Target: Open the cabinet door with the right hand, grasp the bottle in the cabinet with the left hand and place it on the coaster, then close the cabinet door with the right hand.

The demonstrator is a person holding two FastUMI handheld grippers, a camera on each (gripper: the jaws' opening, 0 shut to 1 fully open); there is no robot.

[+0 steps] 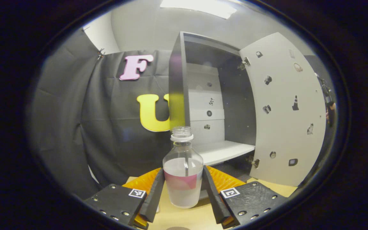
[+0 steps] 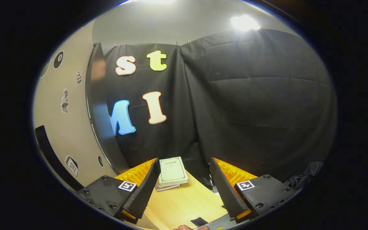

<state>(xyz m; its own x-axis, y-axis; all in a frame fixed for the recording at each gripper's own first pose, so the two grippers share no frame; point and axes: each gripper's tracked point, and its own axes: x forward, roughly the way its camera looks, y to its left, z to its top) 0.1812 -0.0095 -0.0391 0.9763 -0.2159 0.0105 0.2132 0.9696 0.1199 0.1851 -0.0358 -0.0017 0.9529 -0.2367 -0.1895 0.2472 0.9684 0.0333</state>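
In the left gripper view a clear, capless bottle with a pink label and whitish liquid stands upright between my left gripper's fingers, which press on both its sides over the wooden table. A dark rounded edge, perhaps the coaster, shows at the bottom just in front of the bottle. Behind it the grey cabinet is open, its white shelf bare. Its door is swung out to the right. My right gripper is open with nothing between its fingers, beside the door.
The other gripper and a hand show past the door's far edge. Two small books lie stacked on the table ahead of the right gripper. A small black item lies near the front edge. Black cloth hangs behind.
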